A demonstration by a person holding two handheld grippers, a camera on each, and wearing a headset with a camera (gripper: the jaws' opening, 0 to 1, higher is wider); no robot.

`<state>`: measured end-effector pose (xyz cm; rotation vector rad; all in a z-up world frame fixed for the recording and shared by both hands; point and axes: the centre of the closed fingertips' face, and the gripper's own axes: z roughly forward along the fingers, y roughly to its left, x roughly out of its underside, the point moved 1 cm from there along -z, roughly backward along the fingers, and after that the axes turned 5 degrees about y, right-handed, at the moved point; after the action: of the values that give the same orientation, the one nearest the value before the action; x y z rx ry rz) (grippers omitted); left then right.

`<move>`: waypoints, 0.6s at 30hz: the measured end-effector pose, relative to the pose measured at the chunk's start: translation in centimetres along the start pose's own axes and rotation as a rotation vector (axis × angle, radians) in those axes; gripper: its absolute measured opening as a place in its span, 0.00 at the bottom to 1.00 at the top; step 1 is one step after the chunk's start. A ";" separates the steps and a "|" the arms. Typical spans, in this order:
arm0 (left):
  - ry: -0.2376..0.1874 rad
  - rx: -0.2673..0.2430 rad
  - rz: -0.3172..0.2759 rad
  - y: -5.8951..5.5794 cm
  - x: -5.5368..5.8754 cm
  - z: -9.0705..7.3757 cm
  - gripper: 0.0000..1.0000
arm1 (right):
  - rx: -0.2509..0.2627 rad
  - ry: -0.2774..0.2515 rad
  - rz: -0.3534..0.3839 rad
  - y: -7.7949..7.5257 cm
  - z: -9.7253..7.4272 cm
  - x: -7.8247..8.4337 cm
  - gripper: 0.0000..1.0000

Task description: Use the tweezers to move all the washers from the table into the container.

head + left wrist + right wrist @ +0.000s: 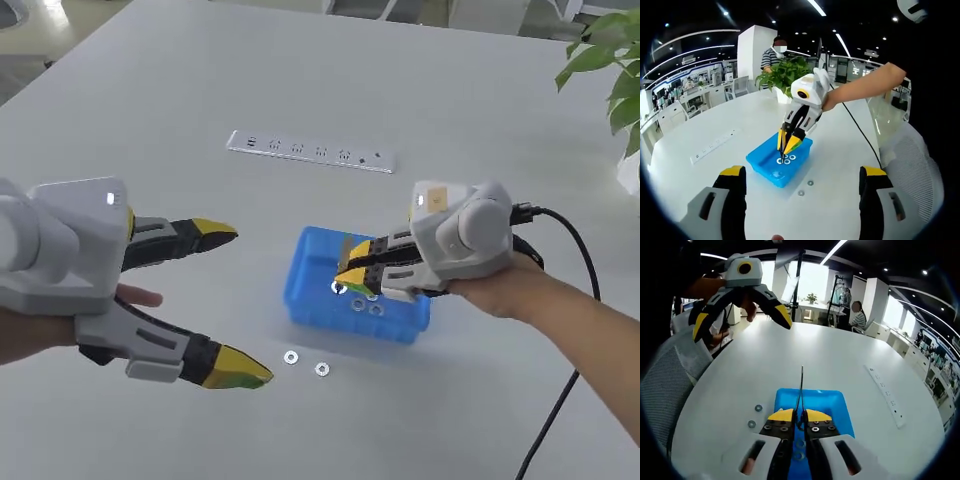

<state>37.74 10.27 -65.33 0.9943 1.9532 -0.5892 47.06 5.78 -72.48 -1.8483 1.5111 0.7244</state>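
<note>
Two washers (291,357) lay on the table (450,90) below the blue container (310,308) at frame centre. Right gripper (352,270) pinched tweezers (801,390) over it; left gripper (246,304) gaped empty, lower left. Power strip (310,152) sat above.

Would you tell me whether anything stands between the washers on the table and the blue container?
Nothing visible does. The two washers lie on bare table outside the near wall of the blue container. The right hand-held gripper holds the tweezers over it; the open left hand-held gripper is beside the washers.
</note>
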 end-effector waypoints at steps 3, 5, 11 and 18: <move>0.002 0.003 0.002 0.2 0.0 0.2 0.99 | -0.006 0.002 0.005 -0.1 0.4 0.5 0.07; 0.000 0.005 0.003 0.5 -0.1 0.4 0.99 | -0.010 0.005 0.006 -0.2 0.6 0.8 0.07; 0.007 0.001 0.025 1.3 -0.5 1.2 0.98 | -0.022 0.013 0.015 -0.3 1.2 1.5 0.07; 0.008 0.019 0.046 2.1 -1.2 2.7 0.95 | -0.035 0.021 0.020 -0.1 1.7 2.0 0.07</move>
<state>41.07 9.07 -65.82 1.0518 1.9300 -0.5800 47.48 5.80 -75.04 -1.8739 1.5417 0.7472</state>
